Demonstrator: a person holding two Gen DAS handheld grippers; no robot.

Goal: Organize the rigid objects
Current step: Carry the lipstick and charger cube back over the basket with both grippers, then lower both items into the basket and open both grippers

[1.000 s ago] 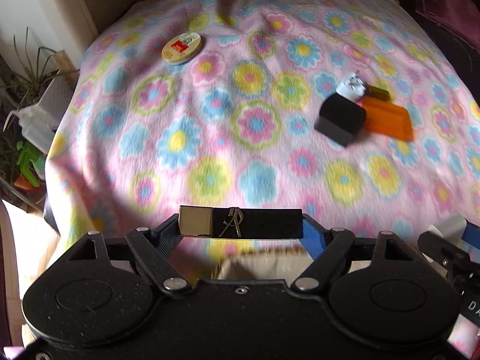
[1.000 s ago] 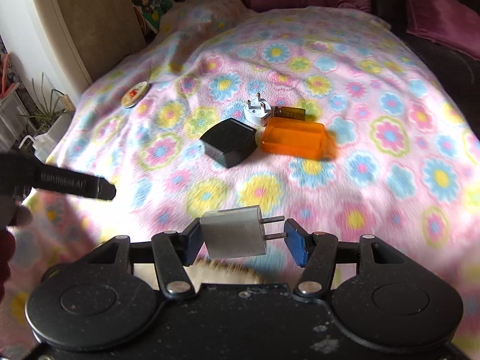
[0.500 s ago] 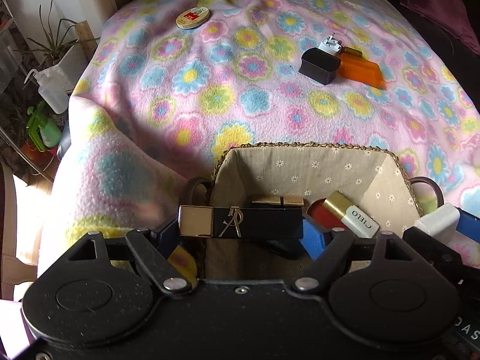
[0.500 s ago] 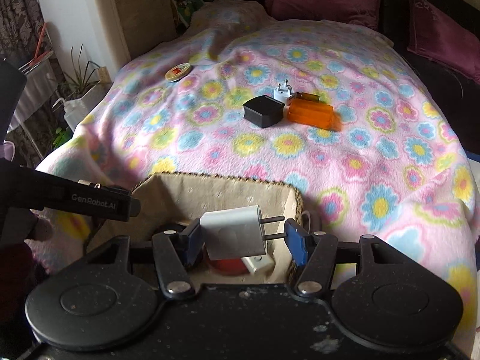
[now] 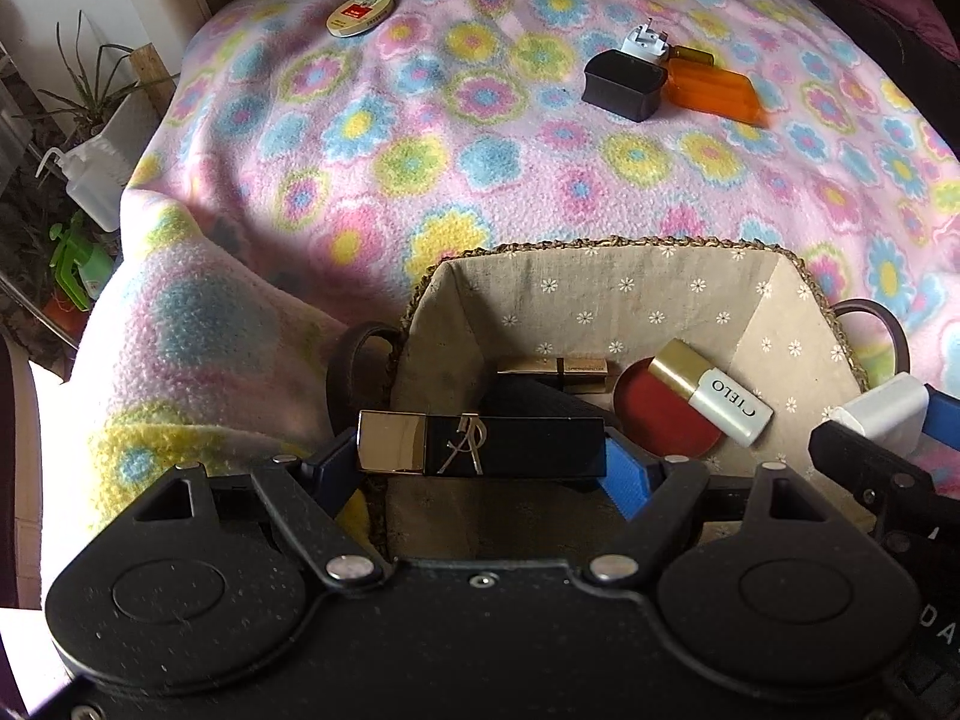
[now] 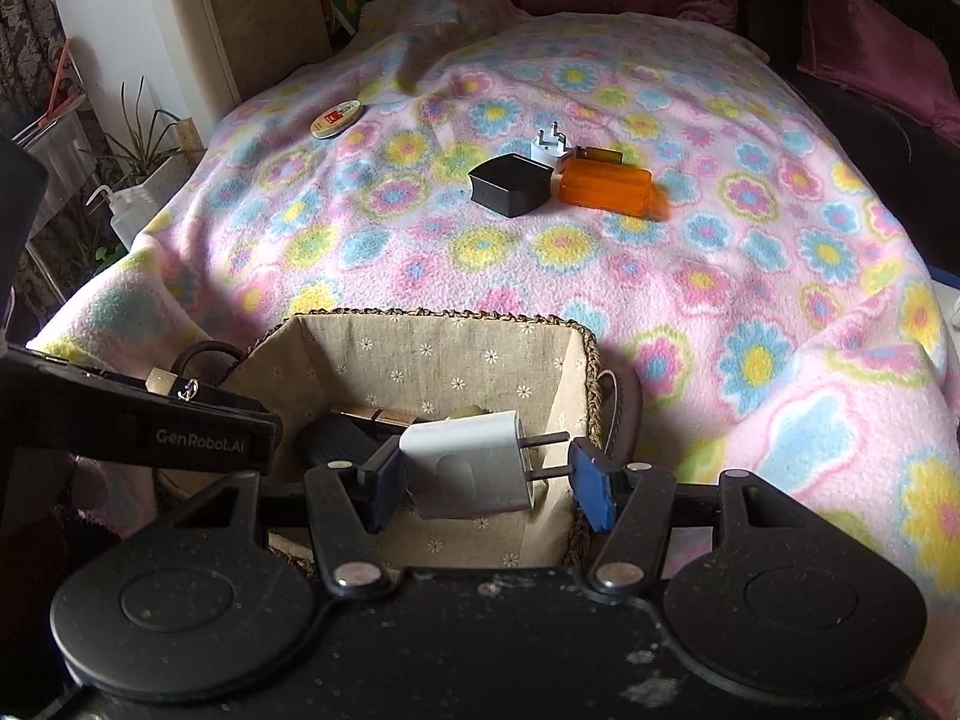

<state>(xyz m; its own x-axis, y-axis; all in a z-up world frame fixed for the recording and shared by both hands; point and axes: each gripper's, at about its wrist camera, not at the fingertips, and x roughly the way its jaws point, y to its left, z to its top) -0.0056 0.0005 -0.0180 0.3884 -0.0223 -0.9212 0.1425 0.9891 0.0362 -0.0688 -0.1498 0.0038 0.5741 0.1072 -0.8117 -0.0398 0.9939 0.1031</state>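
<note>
Left gripper: clamped endwise on a black and gold rectangular lipstick case held crosswise above the basket; a gold monogram shows on its black part.
Right gripper: closed on a white two-prong plug charger, prongs touching the right blue pad, over the basket's right half.
Basket: woven basket with daisy-print fabric lining at the near edge of the flowered pink fleece blanket.
Writing: "CIELO" on a white and gold tube lying on a round red tin inside; "GenRobot.AI" on the left gripper's side, read in the right view only.
Left view only: a second gold and black case at the lining's back.
Still on blanket: black box, white plug adapter, orange translucent case, round cream tin with a red label, well apart.
</note>
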